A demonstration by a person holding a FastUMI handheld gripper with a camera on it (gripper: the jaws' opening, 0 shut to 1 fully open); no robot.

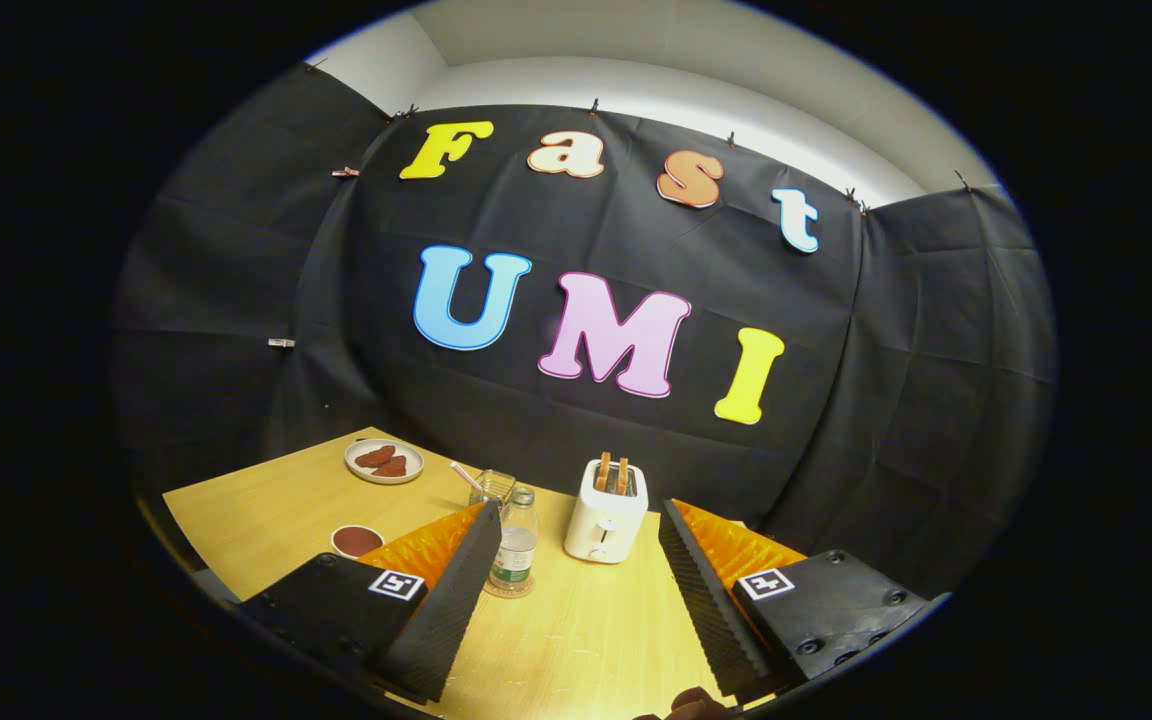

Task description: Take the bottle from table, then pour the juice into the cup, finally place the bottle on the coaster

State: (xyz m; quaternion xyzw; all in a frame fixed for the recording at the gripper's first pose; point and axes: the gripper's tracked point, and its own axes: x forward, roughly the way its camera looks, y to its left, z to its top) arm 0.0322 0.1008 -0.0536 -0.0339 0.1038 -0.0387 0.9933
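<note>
A clear plastic bottle [516,545] with a pale cap and a green label stands upright on the wooden table [266,510], just ahead of my left finger and touching neither finger. Right behind it stands a clear glass cup [491,488] with a straw in it. A small round dark red coaster [357,540] lies left of the bottle, beyond my left finger. My gripper [576,555] is open wide, with only bare table between its fingers.
A white toaster [607,522] with two slices of toast stands just ahead, between the fingers' lines and right of the bottle. A white plate [384,461] with brown food sits at the far left of the table. Black cloth walls close the booth behind.
</note>
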